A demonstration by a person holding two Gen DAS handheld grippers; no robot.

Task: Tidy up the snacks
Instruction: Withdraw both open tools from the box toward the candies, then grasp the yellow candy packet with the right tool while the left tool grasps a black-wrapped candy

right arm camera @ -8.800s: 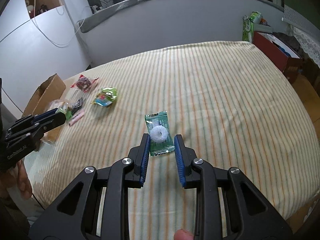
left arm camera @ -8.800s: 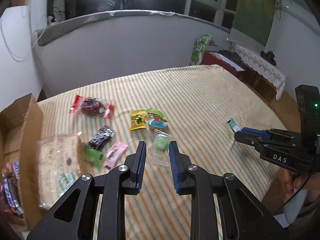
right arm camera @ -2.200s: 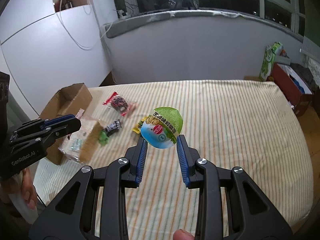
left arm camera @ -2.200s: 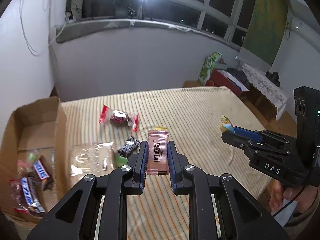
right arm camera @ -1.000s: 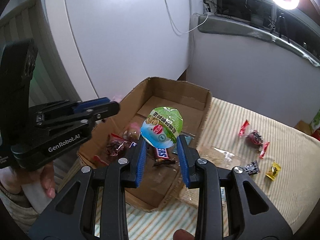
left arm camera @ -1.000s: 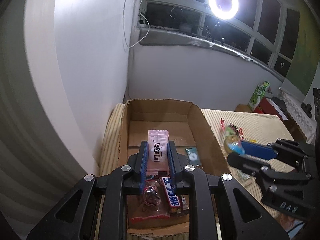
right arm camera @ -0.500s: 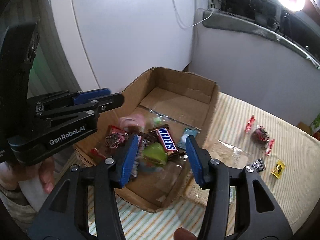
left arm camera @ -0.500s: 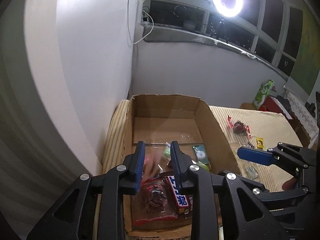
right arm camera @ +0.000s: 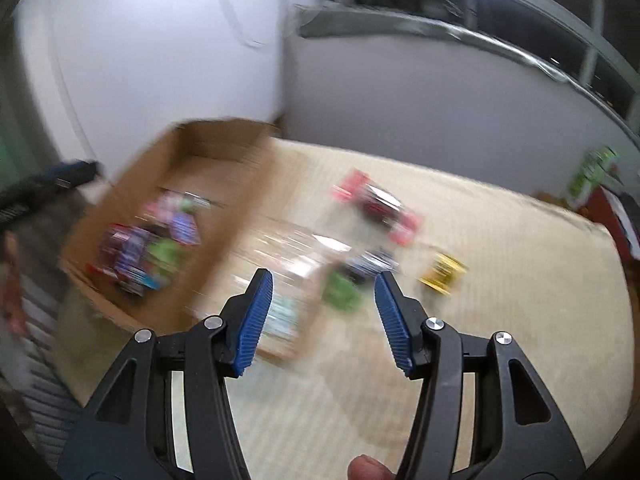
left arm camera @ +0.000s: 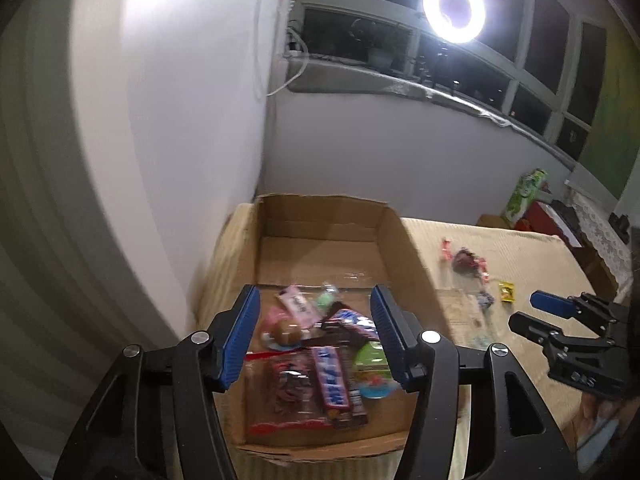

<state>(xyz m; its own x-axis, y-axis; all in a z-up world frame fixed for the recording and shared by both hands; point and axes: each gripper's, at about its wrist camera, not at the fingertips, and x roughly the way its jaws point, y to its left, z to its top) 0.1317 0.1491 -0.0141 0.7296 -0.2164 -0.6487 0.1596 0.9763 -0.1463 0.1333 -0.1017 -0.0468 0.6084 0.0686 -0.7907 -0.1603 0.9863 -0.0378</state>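
My left claw and right claw are both opening, nothing between the jaws. Below the left lies the cardboard box of snacks; beyond the right (blurred view) loose snacks wait on the bed. Sweeping this fast, I might overshoot or scatter them.

The left gripper is hanging tilted down over the cardboard box, its jaws opening with nothing between them. The right gripper is pointing down just beside the box, jaws also opening and seemingly empty, though that view is blurred.
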